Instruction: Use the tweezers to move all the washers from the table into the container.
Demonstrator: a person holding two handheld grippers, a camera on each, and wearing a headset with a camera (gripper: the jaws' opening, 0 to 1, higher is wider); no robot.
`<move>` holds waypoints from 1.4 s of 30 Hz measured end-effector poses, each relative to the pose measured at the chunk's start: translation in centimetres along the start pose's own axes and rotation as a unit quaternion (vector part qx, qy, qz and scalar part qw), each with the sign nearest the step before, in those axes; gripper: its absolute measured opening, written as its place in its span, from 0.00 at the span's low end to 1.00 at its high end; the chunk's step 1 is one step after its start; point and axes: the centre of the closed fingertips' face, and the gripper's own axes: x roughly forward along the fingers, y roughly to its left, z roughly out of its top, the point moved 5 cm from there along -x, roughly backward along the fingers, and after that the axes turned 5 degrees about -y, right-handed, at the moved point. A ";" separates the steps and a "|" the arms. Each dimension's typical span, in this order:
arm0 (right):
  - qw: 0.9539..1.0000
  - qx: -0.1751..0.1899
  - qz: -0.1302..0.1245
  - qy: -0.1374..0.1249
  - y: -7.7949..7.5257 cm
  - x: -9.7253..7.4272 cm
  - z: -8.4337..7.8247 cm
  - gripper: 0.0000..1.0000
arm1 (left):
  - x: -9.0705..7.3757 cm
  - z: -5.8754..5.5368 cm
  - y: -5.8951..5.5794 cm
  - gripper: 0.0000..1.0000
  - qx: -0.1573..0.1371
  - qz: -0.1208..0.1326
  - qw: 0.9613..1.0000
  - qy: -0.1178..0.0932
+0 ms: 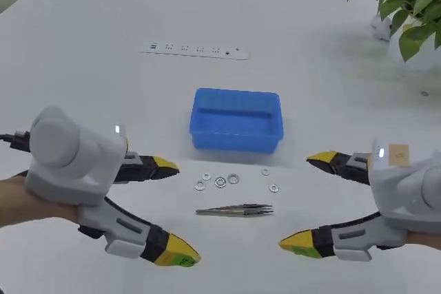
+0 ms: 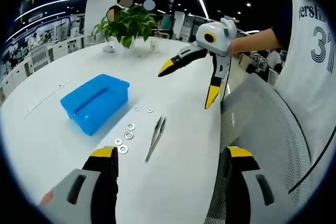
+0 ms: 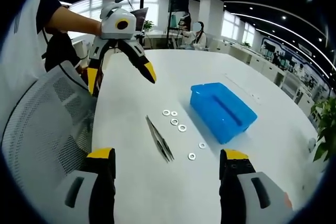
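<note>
Left gripper [image 1: 173,211] and right gripper [image 1: 302,201] gape wide, empty, over the white counter [image 1: 103,87], flanking tweezers [image 1: 234,209] and 6 washers [image 1: 220,182].

1. Tweezers [image 1: 234,209]: slim, silvery, lying flat on the white desk [image 1: 103,80], nearest the person.
2. Washers [image 1: 220,182]: six small metal rings, scattered flat between tweezers and container.
3. Container [image 1: 234,139]: blue rectangular tub, upright, open-topped, just beyond the washers.
</note>
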 end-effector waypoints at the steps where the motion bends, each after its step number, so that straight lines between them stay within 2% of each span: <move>1: 1.000 -0.006 0.005 -0.007 0.0 0.0 0.1 0.76 | 0.1 -0.1 0.1 0.87 0.009 0.000 1.000 0.004; 7: 1.000 0.000 -0.001 -0.002 -0.3 0.2 -0.1 0.77 | 0.9 0.1 0.4 0.85 0.012 -0.006 1.000 0.006; 8: 1.000 0.002 -0.001 -0.001 -0.4 0.2 -0.3 0.77 | 1.0 0.2 0.8 0.83 0.032 -0.001 0.999 0.004; 10: 1.000 0.004 0.000 0.000 -0.5 0.2 -0.5 0.77 | 1.1 0.4 1.1 0.80 0.042 0.007 0.999 0.001; 13: 1.000 0.009 0.002 -0.003 -0.6 0.4 -0.7 0.75 | 1.3 0.4 1.4 0.79 0.034 0.004 0.999 0.000; 20: 1.000 0.008 0.022 0.002 -0.9 2.1 -0.8 0.73 | 2.4 -0.1 2.2 0.74 0.057 -0.002 0.998 0.019; 21: 0.999 0.005 0.037 0.005 -0.7 2.4 -0.7 0.69 | 2.6 -0.1 2.3 0.74 0.058 -0.003 0.998 0.020; 23: 0.999 -0.013 0.046 0.022 -0.7 2.8 -0.9 0.61 | 3.1 -0.3 2.5 0.73 0.060 -0.005 0.998 0.026; 24: 0.998 -0.026 0.057 0.024 -0.5 3.1 -0.9 0.60 | 3.4 -0.4 2.7 0.72 0.063 -0.006 0.998 0.030; 27: 0.997 -0.036 0.068 0.031 -0.3 3.7 -1.0 0.58 | 4.0 -0.5 2.8 0.70 0.066 -0.009 0.997 0.033; 30: 0.996 -0.032 0.074 0.034 -0.5 4.3 -1.1 0.56 | 4.6 -1.1 3.1 0.65 0.072 -0.008 0.996 0.044; 32: 0.996 -0.030 0.076 0.036 -0.6 4.6 -1.2 0.53 | 4.8 -1.3 3.6 0.58 0.088 -0.004 0.995 0.046; 33: 0.996 -0.030 0.079 0.036 -0.6 4.8 -1.3 0.51 | 4.9 -1.4 3.8 0.53 0.086 -0.002 0.995 0.043; 35: 0.995 -0.026 0.083 0.040 -0.7 5.2 -1.5 0.47 | 5.2 -1.7 3.9 0.54 0.072 -0.007 0.996 0.043; 42: 0.994 -0.020 0.097 0.053 -0.8 6.4 -2.1 0.41 | 6.0 -2.7 4.0 0.51 0.070 -0.016 0.996 0.060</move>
